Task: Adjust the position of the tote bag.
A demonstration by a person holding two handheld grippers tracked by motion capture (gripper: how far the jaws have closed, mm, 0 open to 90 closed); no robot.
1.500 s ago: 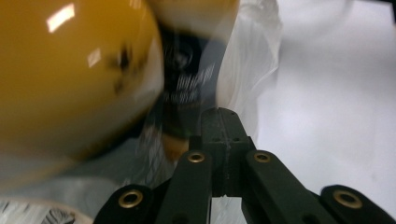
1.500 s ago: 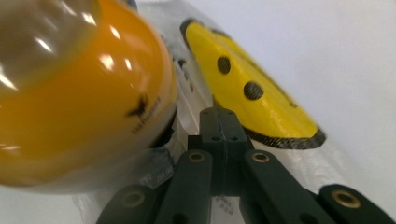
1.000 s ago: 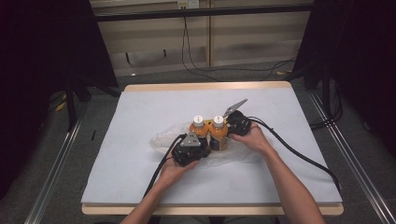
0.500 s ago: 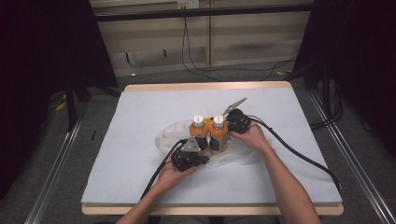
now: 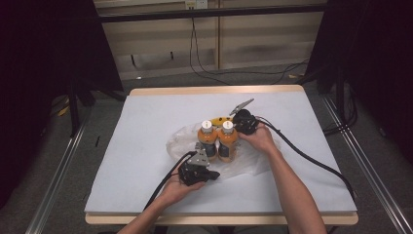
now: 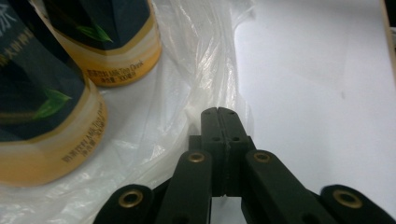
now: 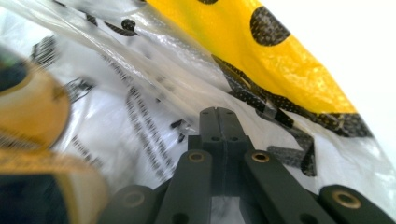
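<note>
Resting low on the white-covered counter (image 5: 146,122), the left gripper (image 5: 208,171) sits in the person's left hand (image 5: 176,189), with its cable trailing back toward the near edge. Its jaws are pressed together, and in the left gripper view the tips (image 6: 218,114) lie against the crumpled edge of a clear plastic bag (image 6: 187,84); whether any film is caught between them cannot be told. Just beyond that gripper, two bottles (image 5: 217,139) of orange drink with white caps stand upright side by side, touching, on the spread bag (image 5: 180,141). The same two bottles (image 6: 60,79) show dark leaf-printed labels at the left of the left gripper view. To the right of the bottles, the right gripper (image 5: 234,122) is held in the right hand (image 5: 259,138), close beside the right bottle's cap. Its jaws are also pressed together, their tips (image 7: 217,115) set against printed clear film (image 7: 140,93), with a yellow and black patch (image 7: 280,60) of the bag just behind. A blurred bottle (image 7: 28,112) stands at that view's left.
</note>
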